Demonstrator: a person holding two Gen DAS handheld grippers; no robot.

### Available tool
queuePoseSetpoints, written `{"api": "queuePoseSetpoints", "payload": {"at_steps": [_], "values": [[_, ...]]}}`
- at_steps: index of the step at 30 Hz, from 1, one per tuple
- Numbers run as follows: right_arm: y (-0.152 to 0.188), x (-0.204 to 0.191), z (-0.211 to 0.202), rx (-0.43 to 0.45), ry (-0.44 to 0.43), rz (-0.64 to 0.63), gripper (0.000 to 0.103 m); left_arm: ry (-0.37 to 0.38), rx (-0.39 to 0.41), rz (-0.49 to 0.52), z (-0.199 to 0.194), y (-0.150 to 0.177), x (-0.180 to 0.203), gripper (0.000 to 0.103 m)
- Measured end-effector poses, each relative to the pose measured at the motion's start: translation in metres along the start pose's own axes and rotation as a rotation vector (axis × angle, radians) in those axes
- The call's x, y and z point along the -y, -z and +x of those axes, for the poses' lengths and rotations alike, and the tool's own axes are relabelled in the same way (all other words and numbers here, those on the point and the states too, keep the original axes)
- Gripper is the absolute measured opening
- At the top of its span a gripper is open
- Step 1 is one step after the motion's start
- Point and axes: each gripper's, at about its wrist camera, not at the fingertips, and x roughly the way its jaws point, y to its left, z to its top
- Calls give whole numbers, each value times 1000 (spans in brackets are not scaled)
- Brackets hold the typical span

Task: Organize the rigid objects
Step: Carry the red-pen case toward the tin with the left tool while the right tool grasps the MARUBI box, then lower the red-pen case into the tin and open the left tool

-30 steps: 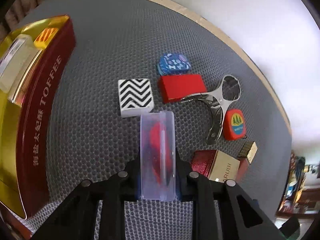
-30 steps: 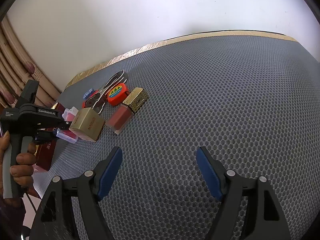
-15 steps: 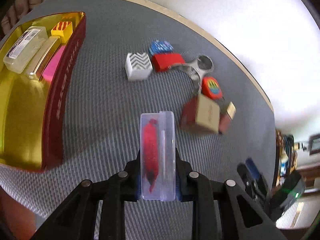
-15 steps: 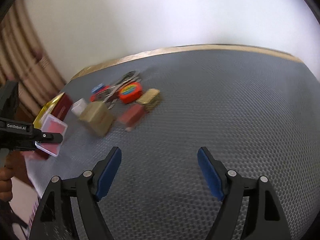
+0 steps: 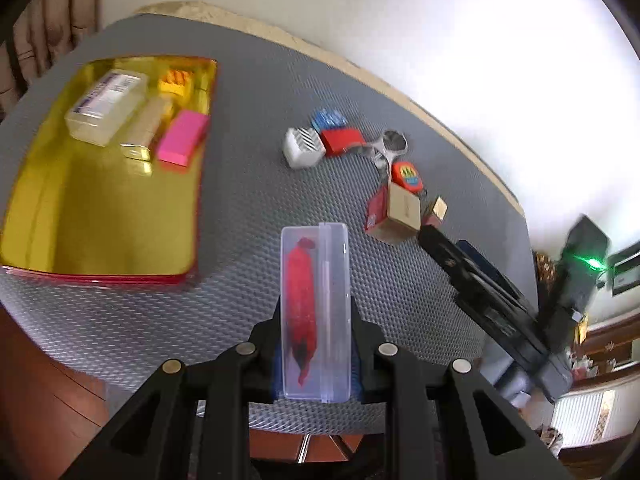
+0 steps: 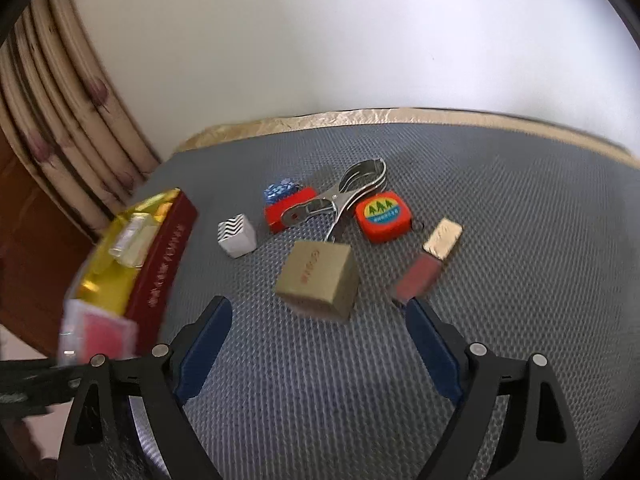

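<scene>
Clear plastic case (image 5: 315, 312) with a red item inside, pinched across its narrow sides in the left gripper (image 5: 316, 360), held above the grey surface (image 5: 256, 200) just right of the tin (image 5: 100, 208). Best to swing it left over the tin's bare gold floor, near the front edge, well short of the frosted box (image 5: 105, 107), pink block (image 5: 183, 138) and yellow piece (image 5: 176, 82) already packed at the far end. Worth keeping the case level and lowering until it rests on the floor before easing the fingers (image 5: 360, 344) apart; likely to skid on the shiny metal if dropped from height. Left fingers closed tight on the case, touching nothing else. Right gripper (image 6: 318, 346) empty, fingers (image 6: 204, 346) spread wide, hovering over the surface just short of the tan box (image 6: 318, 276), with the lipstick (image 6: 430, 260) near its right fingertip. Further back, waiting: zigzag block (image 6: 237, 236), red block (image 6: 280, 210), blue tin (image 6: 280, 191), clip (image 6: 352, 190) and tape measure (image 6: 383, 214), all clustered close together.
</scene>
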Motion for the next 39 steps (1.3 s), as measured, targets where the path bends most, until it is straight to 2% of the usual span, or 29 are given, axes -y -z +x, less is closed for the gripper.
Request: {"api": "queuePoseSetpoints", "payload": {"at_steps": [2, 5, 13, 15, 16, 17, 19, 25, 30, 34, 39], "values": [[-3, -7, 10, -19, 6, 1, 87, 2, 20, -14, -11, -1, -11, 24], [-5, -10, 22, -34, 61, 9, 87, -2, 52, -39, -26, -3, -29, 24], [-7, -8, 41, -73, 117, 42, 85, -13, 87, -125, -43, -5, -77, 24], [-7, -9, 45, -80, 139, 39, 80, -9, 89, -146, -46, -5, -88, 24], [-7, -10, 48, -82, 141, 42, 73, -12, 94, -158, -47, -6, -93, 24], [-7, -10, 51, -86, 145, 40, 60, -15, 98, -163, -49, -6, -96, 24], [-7, -11, 57, -109, 165, 30, 47, -14, 101, -167, -53, -7, -105, 24], [-5, -12, 49, -73, 168, 7, 45, -31, 126, -204, -68, -10, -121, 24], [8, -14, 27, -27, 128, -15, 45, -95, 148, -206, -76, -20, -139, 24], [21, -18, 18, -3, 100, -35, 45, -150, 153, -188, -71, -33, -151, 24], [26, -20, 20, -17, 83, -28, 45, -192, 140, -156, -53, -52, -166, 24]]}}
